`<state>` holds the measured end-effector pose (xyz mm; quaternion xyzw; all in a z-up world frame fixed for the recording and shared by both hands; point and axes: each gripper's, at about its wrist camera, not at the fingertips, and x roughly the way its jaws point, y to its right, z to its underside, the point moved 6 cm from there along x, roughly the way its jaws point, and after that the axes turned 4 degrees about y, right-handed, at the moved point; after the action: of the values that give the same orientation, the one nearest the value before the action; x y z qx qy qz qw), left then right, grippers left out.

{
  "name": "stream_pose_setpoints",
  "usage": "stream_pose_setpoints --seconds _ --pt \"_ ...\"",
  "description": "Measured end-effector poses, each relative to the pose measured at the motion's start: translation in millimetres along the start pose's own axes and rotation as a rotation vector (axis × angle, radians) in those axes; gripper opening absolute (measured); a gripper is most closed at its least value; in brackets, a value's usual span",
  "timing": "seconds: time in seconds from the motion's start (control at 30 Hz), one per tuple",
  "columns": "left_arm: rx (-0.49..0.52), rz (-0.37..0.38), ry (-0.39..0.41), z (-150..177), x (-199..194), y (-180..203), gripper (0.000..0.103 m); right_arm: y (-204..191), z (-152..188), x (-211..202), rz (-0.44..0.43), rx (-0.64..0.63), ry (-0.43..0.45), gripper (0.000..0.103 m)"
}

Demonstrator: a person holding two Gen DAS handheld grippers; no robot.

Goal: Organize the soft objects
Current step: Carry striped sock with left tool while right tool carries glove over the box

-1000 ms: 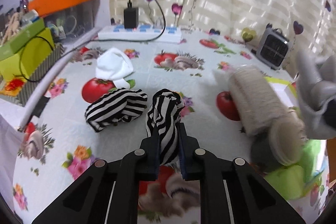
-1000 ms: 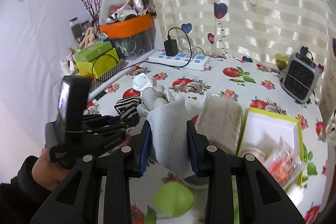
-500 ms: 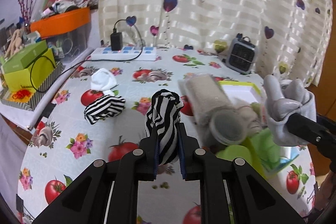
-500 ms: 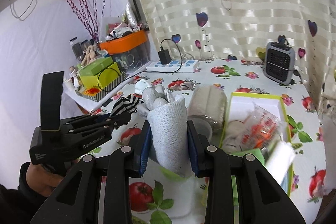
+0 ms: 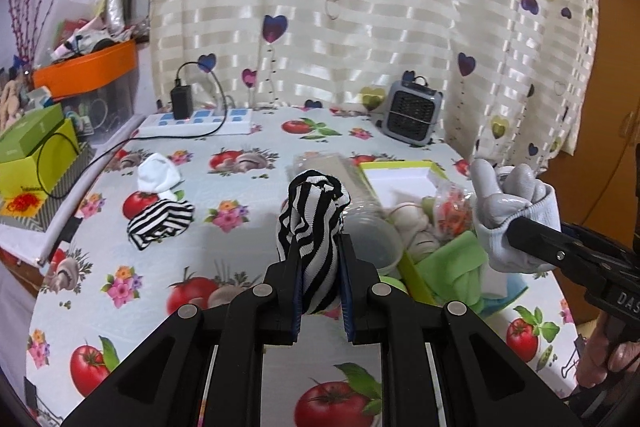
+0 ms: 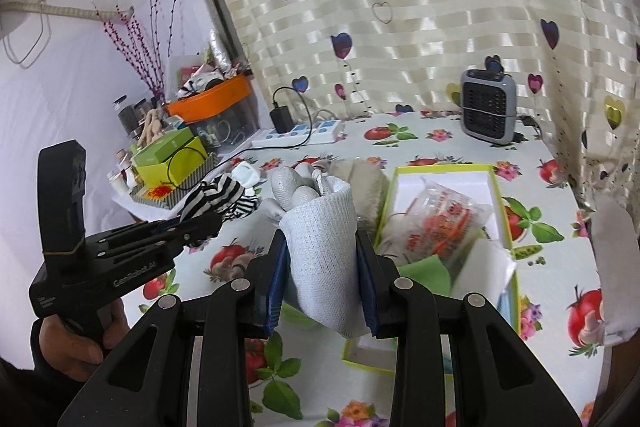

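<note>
My left gripper (image 5: 320,259) is shut on a black-and-white striped sock (image 5: 312,223) and holds it well above the table; it also shows in the right wrist view (image 6: 208,223). My right gripper (image 6: 322,255) is shut on a grey-and-white work glove (image 6: 320,227), also seen at the right of the left wrist view (image 5: 508,211). A second striped sock (image 5: 160,223) and a white sock (image 5: 158,177) lie on the tablecloth at left. A yellow-green box (image 6: 444,171) holds a plastic packet, green cloth and other soft items.
A clear cylindrical container (image 5: 360,211) with beige material lies beside the box. A small grey heater (image 5: 412,113) and a power strip (image 5: 196,121) stand at the back. Green boxes (image 5: 32,151) and an orange-lidded bin (image 5: 88,71) crowd the left edge.
Both grippers have risen and pulled back from the table, each keeping its item. The table, box and container look smaller and farther below.
</note>
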<state>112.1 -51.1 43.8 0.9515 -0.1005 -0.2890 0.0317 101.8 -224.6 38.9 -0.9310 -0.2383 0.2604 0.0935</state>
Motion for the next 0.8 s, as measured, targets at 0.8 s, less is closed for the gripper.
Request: stream_pose_setpoints --seconds 0.8 --pt "0.079 0.189 -0.015 -12.2 16.6 79.0 0.014 69.6 -6.1 -32.7 0.128 0.116 0.065 0.033"
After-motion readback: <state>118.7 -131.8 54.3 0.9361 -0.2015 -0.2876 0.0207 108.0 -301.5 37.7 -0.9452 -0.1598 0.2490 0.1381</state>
